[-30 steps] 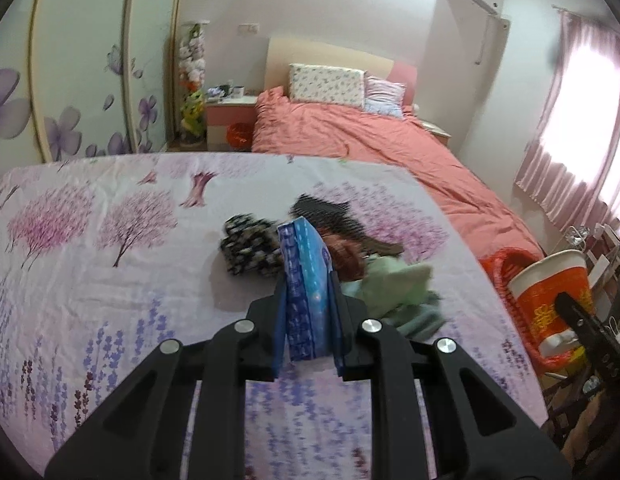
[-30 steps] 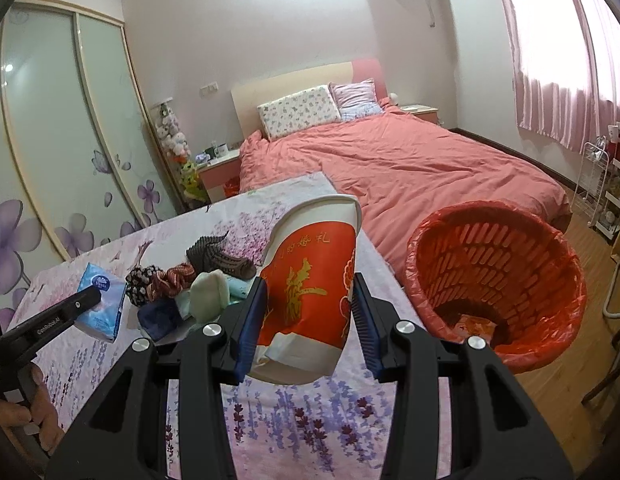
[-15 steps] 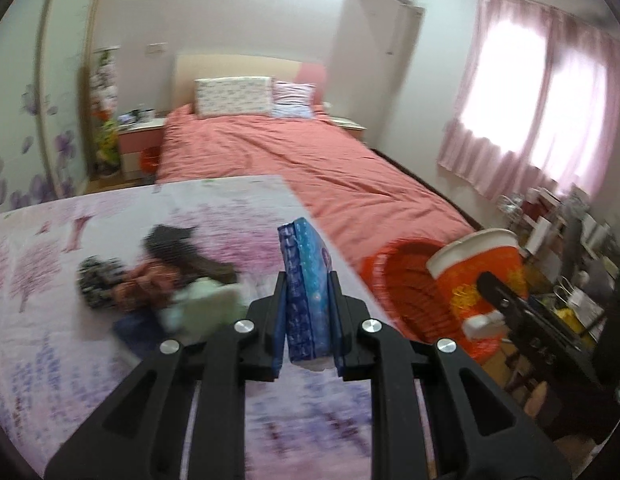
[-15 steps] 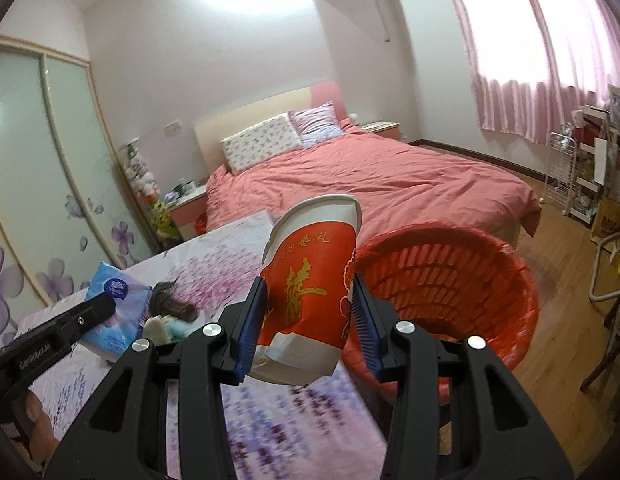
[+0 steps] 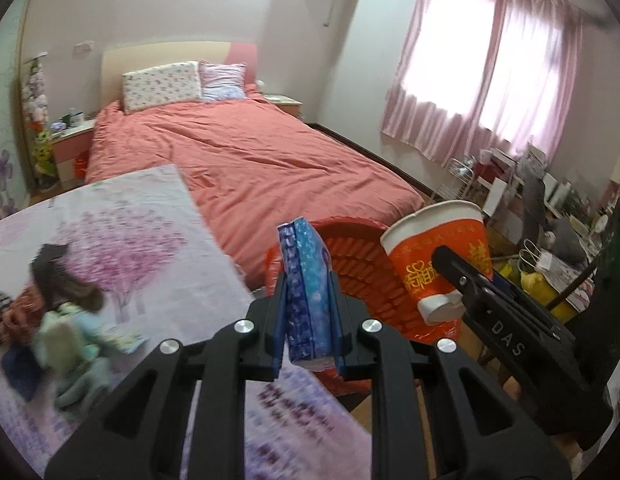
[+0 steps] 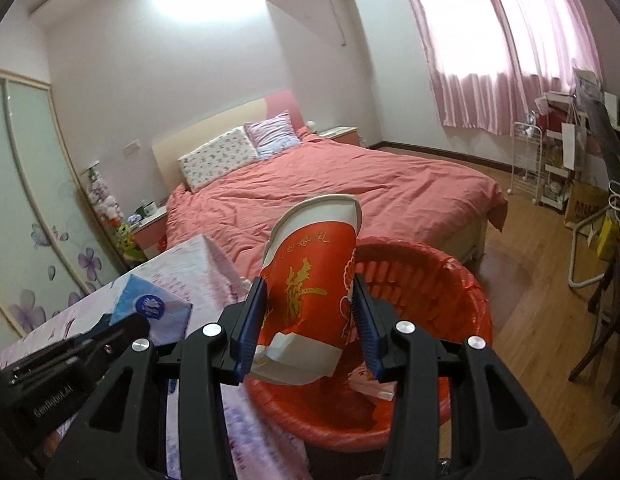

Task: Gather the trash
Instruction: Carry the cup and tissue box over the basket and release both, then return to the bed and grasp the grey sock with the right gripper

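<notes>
- The letters "DAS" stand in pale print along the black body of the right gripper [image 5: 450, 264], at the near right of the left wrist view
- "GenRobot.AI" reads in white on the black body of the left gripper [image 6: 122, 326], at the near left of the right wrist view
- The red paper cup [image 6: 310, 296] carries gold Chinese characters; near its upper band "婚礼" can be made out, with a large gold character below that is too stylised to read
- The blue tissue pack [image 6: 148, 306] bears a round logo whose wording is too small to read

Left gripper [image 5: 308, 300] and right gripper [image 6: 310, 308] both have jaws clamped, side by side.
</notes>
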Demonstrator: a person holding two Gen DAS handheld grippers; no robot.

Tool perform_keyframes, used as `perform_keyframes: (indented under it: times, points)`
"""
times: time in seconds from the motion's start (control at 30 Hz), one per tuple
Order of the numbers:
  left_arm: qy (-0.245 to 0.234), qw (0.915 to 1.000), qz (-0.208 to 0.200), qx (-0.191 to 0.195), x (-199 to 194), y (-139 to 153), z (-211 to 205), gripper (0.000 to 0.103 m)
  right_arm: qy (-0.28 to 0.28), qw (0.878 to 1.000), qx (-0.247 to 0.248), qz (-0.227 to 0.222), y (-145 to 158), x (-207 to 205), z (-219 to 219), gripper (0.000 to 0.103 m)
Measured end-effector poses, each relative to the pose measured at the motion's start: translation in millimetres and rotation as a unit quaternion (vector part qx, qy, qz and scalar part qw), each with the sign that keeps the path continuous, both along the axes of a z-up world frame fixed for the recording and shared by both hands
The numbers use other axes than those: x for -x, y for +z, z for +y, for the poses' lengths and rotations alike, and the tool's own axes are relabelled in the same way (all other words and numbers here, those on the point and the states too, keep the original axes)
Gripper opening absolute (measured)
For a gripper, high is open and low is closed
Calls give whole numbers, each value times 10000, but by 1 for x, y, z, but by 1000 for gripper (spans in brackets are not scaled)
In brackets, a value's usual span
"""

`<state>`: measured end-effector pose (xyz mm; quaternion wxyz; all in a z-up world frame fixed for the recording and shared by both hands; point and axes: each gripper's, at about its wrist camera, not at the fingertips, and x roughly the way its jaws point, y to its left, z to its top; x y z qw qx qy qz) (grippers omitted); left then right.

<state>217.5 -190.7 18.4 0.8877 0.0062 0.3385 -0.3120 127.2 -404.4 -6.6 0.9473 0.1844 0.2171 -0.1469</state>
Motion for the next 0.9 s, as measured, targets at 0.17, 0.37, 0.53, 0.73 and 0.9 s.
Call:
perform_keyframes:
  times: [0.17, 0.37, 0.53, 0.73, 0.9]
  points:
    - [-194, 9997, 115, -28, -14, -12, -32, 19, -143, 9998, -143, 18, -6, -5, -17, 44]
    - [-187, 9992, 285, -200, -31, -32, -58, 25, -224, 9984, -506, 145, -20, -14, -38, 49]
    - [-112, 9991, 292, -278, -38, -39, -56, 40, -308, 9972, -627, 283, -30, -17, -46, 63]
    - [257, 9987, 143, -425, -41, -38, -30, 55, -389, 9975, -467, 371, -25, -11, -40, 63]
    - [770, 9951, -16, -614, -36, -34, 17, 67, -275, 9988, -149, 379, -9, -8, -17, 63]
